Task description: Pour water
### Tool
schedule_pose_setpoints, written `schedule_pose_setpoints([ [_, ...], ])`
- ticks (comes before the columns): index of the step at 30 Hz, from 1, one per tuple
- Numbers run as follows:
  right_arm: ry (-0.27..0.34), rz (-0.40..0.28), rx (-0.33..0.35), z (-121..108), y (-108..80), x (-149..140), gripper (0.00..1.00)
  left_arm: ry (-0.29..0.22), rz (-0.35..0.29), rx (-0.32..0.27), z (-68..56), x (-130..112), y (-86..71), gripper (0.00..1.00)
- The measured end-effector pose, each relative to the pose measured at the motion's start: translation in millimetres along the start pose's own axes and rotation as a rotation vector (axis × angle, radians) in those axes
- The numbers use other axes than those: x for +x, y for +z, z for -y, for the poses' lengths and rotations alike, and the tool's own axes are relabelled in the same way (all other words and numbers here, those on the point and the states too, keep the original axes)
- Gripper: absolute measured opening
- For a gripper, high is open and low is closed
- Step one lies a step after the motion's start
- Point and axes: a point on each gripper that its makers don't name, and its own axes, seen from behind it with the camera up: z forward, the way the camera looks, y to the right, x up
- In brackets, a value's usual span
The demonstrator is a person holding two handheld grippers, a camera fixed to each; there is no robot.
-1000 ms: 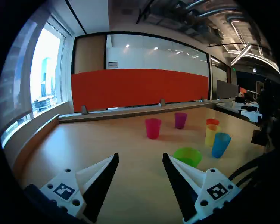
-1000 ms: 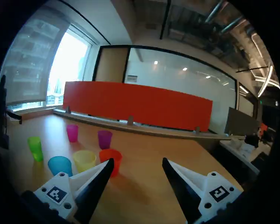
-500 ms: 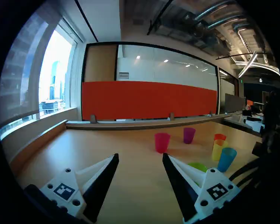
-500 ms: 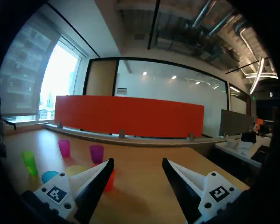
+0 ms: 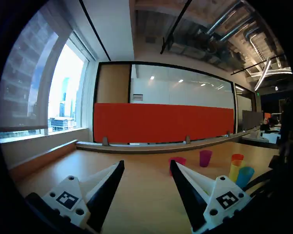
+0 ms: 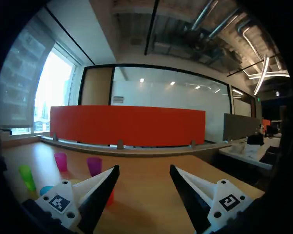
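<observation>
On a wooden bench [image 5: 146, 195] before an orange partition [image 5: 162, 123], the left gripper [image 5: 146, 162], jaws apart and empty, has the upright coloured cups [image 5: 205, 158] low to its right, the right gripper [image 6: 144, 167], jaws likewise apart, low to its left, neither plainly nearer.

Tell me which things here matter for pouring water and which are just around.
For the job: pink cup, purple cup, green cup, blue cup, yellow cup, orange cup, left gripper, right gripper.
Just around: orange partition, window, ceiling pipes.
</observation>
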Motion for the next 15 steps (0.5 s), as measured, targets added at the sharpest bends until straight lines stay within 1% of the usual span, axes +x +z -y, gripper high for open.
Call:
schedule_pose_setpoints([
  [3, 0.015, 0.005, -0.007, -2, 0.4, 0, 1.0, 0.027, -0.007, 0.035, 5.7, -3, 1.5, 0.86],
  [6, 0.01, 0.014, -0.01, -2, 0.1, 1, 1.0, 0.059, 0.005, 0.075, 11.7, -9, 4.0, 0.86],
  [9, -0.004, 0.024, -0.014, -1, 0.4, 1, 1.0, 0.078, 0.01, 0.101, 14.1, -12, 6.9, 0.86],
  [15, 0.001, 0.039, -0.013, 7, 4.0, 7, 1.0, 0.076, -0.007, 0.138, 13.1, -11, 10.4, 0.86],
])
